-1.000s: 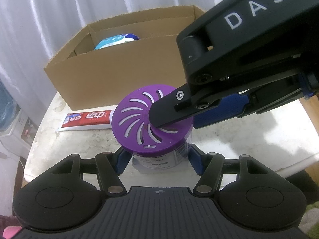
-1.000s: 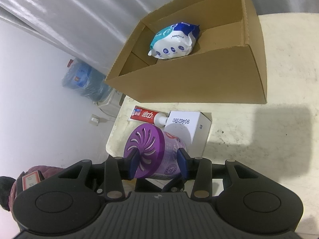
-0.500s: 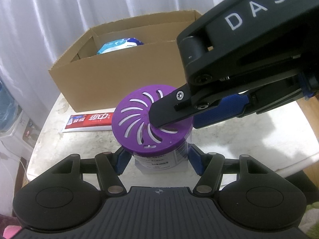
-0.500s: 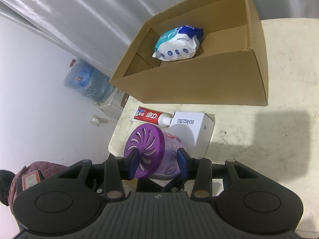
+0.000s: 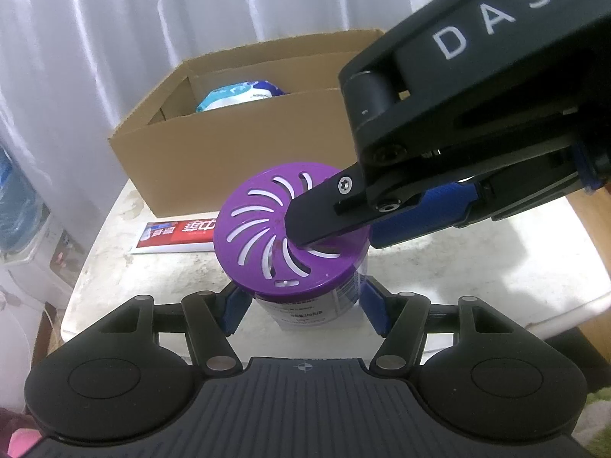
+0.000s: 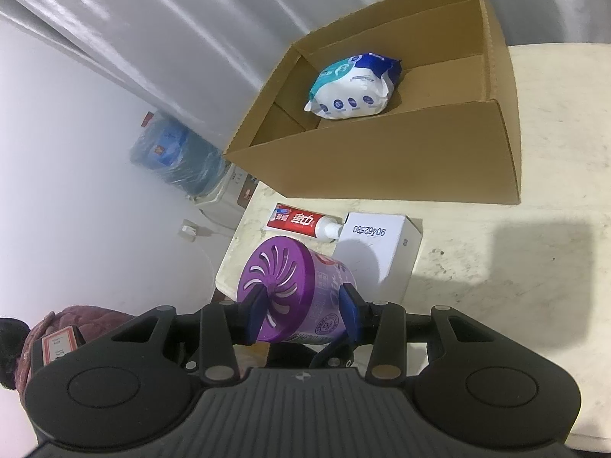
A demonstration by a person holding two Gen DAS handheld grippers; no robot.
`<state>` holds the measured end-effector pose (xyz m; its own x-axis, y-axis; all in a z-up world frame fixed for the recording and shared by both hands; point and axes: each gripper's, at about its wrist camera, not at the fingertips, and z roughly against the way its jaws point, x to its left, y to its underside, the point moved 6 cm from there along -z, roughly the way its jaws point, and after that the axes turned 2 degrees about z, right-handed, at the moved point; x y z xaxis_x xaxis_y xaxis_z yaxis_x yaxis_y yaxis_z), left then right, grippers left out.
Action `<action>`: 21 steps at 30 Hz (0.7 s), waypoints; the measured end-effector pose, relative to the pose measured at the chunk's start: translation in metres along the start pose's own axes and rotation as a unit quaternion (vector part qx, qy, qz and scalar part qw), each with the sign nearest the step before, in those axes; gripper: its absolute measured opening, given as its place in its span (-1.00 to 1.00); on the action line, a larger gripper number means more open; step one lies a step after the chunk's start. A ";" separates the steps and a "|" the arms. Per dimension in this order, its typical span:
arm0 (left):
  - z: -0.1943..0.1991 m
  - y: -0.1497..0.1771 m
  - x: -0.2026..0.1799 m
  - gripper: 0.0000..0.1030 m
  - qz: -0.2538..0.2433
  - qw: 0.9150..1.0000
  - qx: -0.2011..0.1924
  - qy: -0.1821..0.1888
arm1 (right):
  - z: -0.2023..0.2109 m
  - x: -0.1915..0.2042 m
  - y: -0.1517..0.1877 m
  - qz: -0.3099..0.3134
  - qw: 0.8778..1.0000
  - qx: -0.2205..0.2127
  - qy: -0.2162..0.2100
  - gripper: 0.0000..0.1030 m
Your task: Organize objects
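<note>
The left gripper (image 5: 301, 301) clamps the clear body of the purple-lidded jar (image 5: 290, 229) from both sides, while the right gripper (image 6: 301, 311) pinches it lid to base (one finger flat on the slotted lid). Beyond lie a toothpaste tube (image 6: 301, 223), a white box (image 6: 376, 252), then the cardboard box (image 6: 401, 160) holding a wipes pack (image 6: 353, 86).

Your left tongs (image 5: 301, 305) clamp the clear body of the purple-lidded jar (image 5: 282, 229), their blue pads pressed to both its sides. Your right tongs (image 5: 328, 225) reach in from the right, one finger lying across the slotted lid. Behind lie a toothpaste tube (image 5: 175, 231) on the bench (image 5: 496, 267) and a cardboard box (image 5: 229, 152) holding a wipes pack (image 5: 236, 93).
</note>
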<state>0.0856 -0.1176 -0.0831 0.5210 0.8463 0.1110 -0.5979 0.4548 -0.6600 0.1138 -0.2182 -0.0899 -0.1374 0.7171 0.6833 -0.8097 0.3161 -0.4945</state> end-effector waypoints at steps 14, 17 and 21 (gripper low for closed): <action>0.004 0.003 -0.002 0.21 -0.008 1.000 -0.007 -0.002 | 0.006 0.000 0.003 0.001 1.000 -0.008 -0.007 -0.12; 0.003 0.004 -0.002 0.21 -0.008 1.000 -0.008 -0.002 | 0.007 -0.001 0.003 0.000 1.000 -0.008 -0.009 -0.12; 0.002 0.005 -0.002 0.21 -0.011 1.000 -0.008 -0.003 | 0.008 -0.001 0.004 -0.001 1.000 -0.010 -0.010 -0.12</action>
<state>0.0807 -0.1163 -0.0849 0.5305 0.8377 0.1295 -0.5762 0.4684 -0.6698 0.1066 -0.2229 -0.0883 -0.1482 0.7036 0.6950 -0.7985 0.3295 -0.5039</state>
